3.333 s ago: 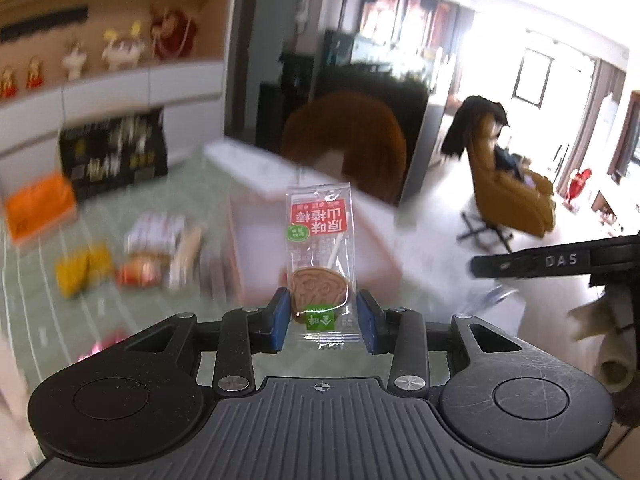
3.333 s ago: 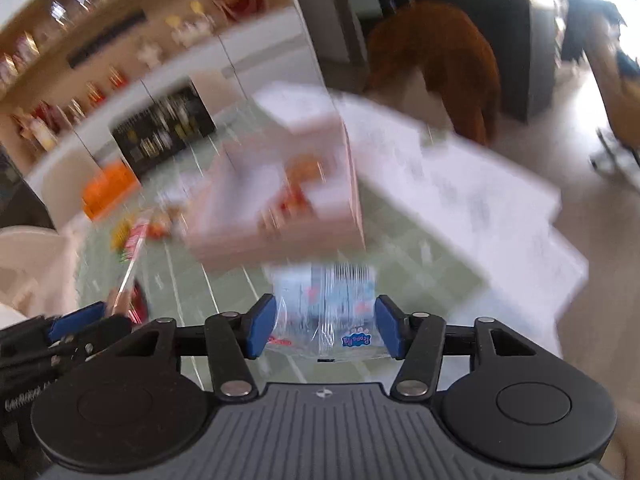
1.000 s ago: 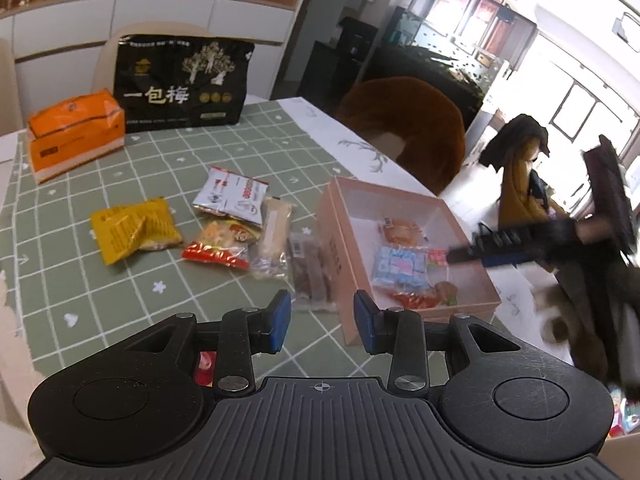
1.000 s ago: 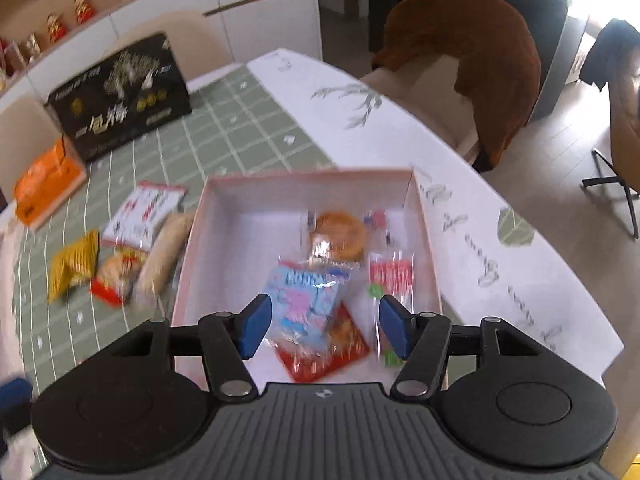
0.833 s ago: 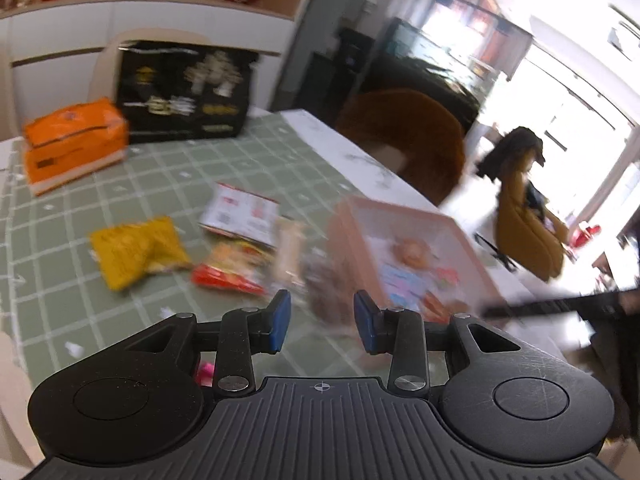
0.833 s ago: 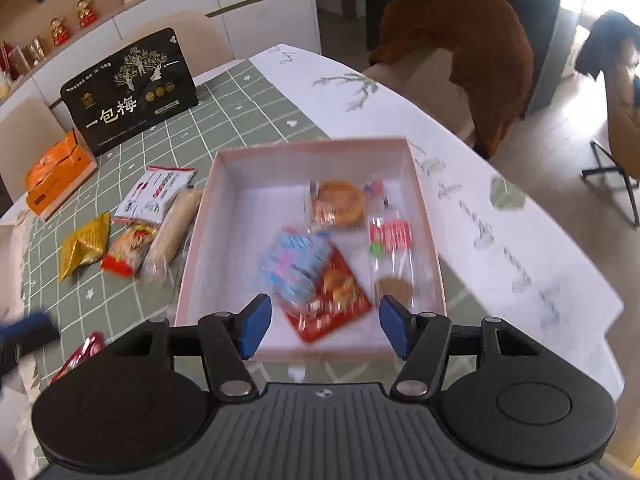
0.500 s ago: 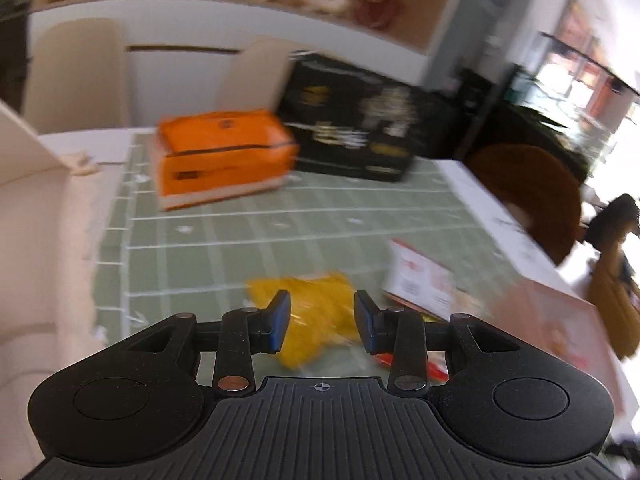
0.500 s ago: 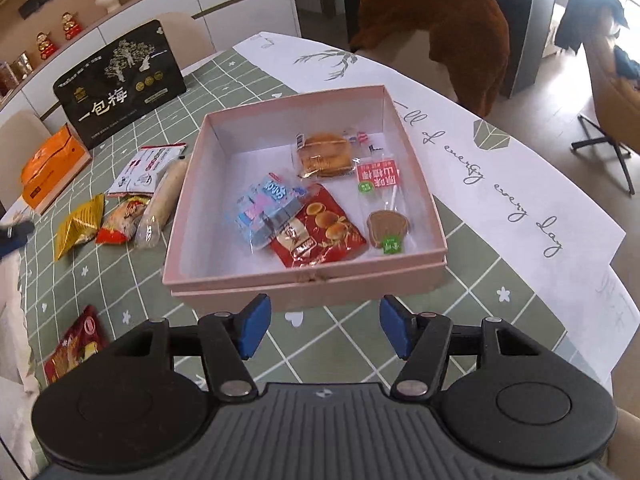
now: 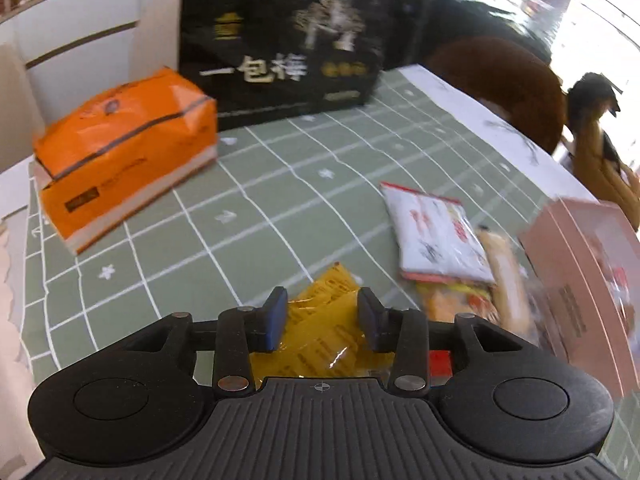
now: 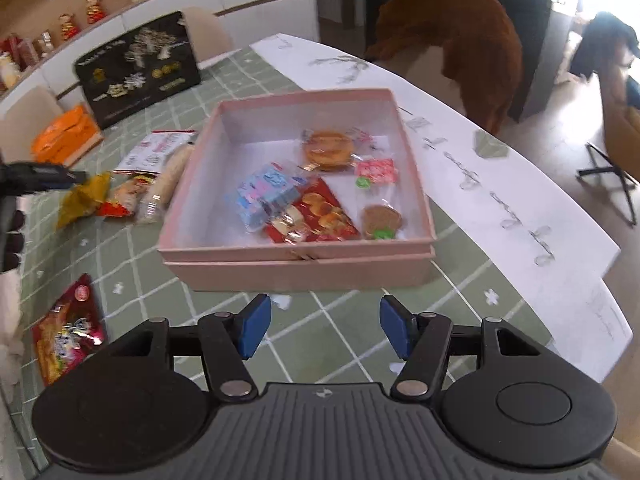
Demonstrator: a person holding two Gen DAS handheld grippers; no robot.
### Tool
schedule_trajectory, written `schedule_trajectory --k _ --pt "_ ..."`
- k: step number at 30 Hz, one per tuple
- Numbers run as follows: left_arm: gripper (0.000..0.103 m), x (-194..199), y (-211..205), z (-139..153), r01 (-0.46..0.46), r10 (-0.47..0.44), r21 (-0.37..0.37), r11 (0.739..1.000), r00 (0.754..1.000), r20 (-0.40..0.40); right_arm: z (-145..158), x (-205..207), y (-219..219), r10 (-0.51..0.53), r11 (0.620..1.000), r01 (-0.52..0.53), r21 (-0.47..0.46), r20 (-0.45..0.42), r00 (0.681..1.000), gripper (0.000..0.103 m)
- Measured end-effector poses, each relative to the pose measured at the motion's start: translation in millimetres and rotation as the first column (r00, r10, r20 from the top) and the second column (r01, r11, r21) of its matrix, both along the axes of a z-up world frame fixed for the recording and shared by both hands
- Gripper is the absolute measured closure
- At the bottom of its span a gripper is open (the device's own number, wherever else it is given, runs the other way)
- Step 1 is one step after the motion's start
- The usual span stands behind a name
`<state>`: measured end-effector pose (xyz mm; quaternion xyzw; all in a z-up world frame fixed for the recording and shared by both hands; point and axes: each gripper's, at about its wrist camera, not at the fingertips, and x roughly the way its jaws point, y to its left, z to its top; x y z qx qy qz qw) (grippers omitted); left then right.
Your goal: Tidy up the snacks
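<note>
My left gripper (image 9: 323, 322) hovers low over a yellow snack packet (image 9: 320, 344) on the green checked tablecloth. Its jaws are opening, and the packet shows between the blue pads without being pressed. To its right lie a white and red packet (image 9: 436, 232), a long pale roll (image 9: 506, 280) and an orange-red packet (image 9: 448, 304). My right gripper (image 10: 326, 332) is open and empty, just in front of the pink box (image 10: 296, 268). The box holds a blue packet (image 10: 266, 192), a red packet (image 10: 316, 212), a round cookie (image 10: 328, 150) and a lollipop packet (image 10: 378, 196).
An orange carton (image 9: 124, 152) and a tall black bag (image 9: 280, 40) stand at the back of the table. A red packet (image 10: 66, 332) lies near the front left edge. A brown-covered chair (image 10: 452, 40) stands beyond the white runner (image 10: 520, 184).
The lollipop and blue packets I held earlier now lie in the box. My left gripper swung left and down over the yellow packet. My right gripper backed away from the box.
</note>
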<state>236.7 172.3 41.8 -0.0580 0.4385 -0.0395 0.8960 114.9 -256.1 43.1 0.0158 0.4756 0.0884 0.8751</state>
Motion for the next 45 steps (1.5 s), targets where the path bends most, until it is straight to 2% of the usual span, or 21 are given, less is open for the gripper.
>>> schedule_trajectory --k 3,6,10,11,13,16,17,20,21,22,24,25,27,29,34,38,39,42,45 --pt "0.060 -19.8 -12.9 2.1 0.044 -0.044 0.012 0.999 0.999 -0.019 18.8 16.3 14.0 0.069 0.998 -0.069 0.002 0.029 0.997 0.042" --pt "0.060 -38.3 -26.8 2.9 0.079 -0.078 0.047 0.996 0.996 -0.035 37.5 51.3 48.5 0.144 0.989 -0.145 0.024 0.032 0.989 0.041" --pt "0.060 -54.0 -34.6 3.1 0.091 -0.092 -0.030 0.995 0.994 -0.057 45.3 103.5 116.3 0.250 0.961 -0.249 0.116 0.007 0.968 0.037" --pt "0.060 -58.0 -35.7 2.7 0.091 -0.093 -0.050 0.995 0.994 -0.057 41.4 117.6 137.2 0.274 0.953 -0.270 0.134 -0.012 0.962 0.033" --pt "0.059 -66.6 -35.1 5.1 0.080 -0.082 -0.045 0.996 0.996 -0.042 24.9 145.4 175.4 0.289 0.946 -0.274 0.173 -0.068 0.955 0.033" --pt "0.060 -78.2 -26.4 10.1 -0.041 0.040 0.040 0.998 0.999 0.011 -5.6 182.2 222.7 0.220 0.968 -0.201 0.151 -0.122 0.968 0.033" --pt "0.060 -80.9 -20.1 9.7 -0.084 0.083 0.030 0.996 0.996 0.021 -15.1 191.2 235.1 0.199 0.975 -0.183 0.128 -0.125 0.972 0.033" --pt "0.061 -84.7 -1.0 1.7 -0.142 0.144 -0.101 0.985 0.989 0.016 -45.9 211.4 258.3 0.130 0.991 -0.123 0.055 -0.151 0.980 0.033" --pt "0.061 -84.2 2.1 -2.2 -0.143 0.146 -0.120 0.982 0.989 0.012 -56.9 218.1 263.3 0.112 0.993 -0.105 0.047 -0.177 0.978 0.028" --pt "0.061 -82.8 1.8 -5.1 -0.135 0.138 -0.118 0.984 0.990 0.014 -65.4 222.9 265.3 0.093 0.996 -0.087 0.036 -0.197 0.976 0.027" --pt "0.061 -80.3 -0.6 -9.6 -0.103 0.105 -0.112 0.988 0.994 0.010 -77.8 229.2 268.2 0.095 0.995 -0.085 0.051 -0.229 0.969 0.014" --pt "0.061 -79.6 -2.2 -11.4 -0.087 0.088 -0.121 0.989 0.996 0.003 -79.6 229.5 269.7 0.114 0.993 -0.102 0.065 -0.225 0.968 0.014" --pt "0.061 -79.6 -5.5 -13.5 -0.060 0.060 -0.144 0.988 0.998 -0.008 -79.2 227.0 274.0 0.129 0.992 -0.128 0.017 -0.221 0.967 0.025" --pt "0.061 -84.2 -13.6 -13.0 -0.020 0.018 -0.150 0.988 1.000 -0.017 -73.2 219.9 274.9 0.176 0.983 -0.183 -0.009 -0.223 0.959 0.025" --pt "0.061 -102.6 -49.3 -14.6 0.145 -0.154 -0.178 0.973 0.987 -0.040 -22.8 182.7 241.4 0.253 0.965 -0.235 0.113 -0.185 0.950 0.025" --pt "0.061 -118.8 -79.7 -11.4 0.256 -0.268 -0.169 0.952 0.962 -0.048 23.3 136.4 199.0 0.259 0.964 -0.249 0.097 -0.105 0.960 0.025" --pt "0.061 -122.0 -83.1 -9.2 0.249 -0.258 -0.162 0.955 0.965 -0.043 31.1 124.3 186.2 0.254 0.965 -0.247 0.089 -0.089 0.963 0.025" --pt "0.061 -126.9 -84.2 1.2 0.110 -0.117 -0.159 0.981 0.992 -0.035 48.5 81.9 139.9 0.209 0.977 -0.207 0.045 -0.054 0.976 0.025" --pt "0.061 -133.4 -85.9 4.9 -0.032 0.018 -0.203 0.979 0.997 -0.071 54.5 45.4 95.4 0.142 0.990 -0.141 0.011 -0.022 0.990 0.025"
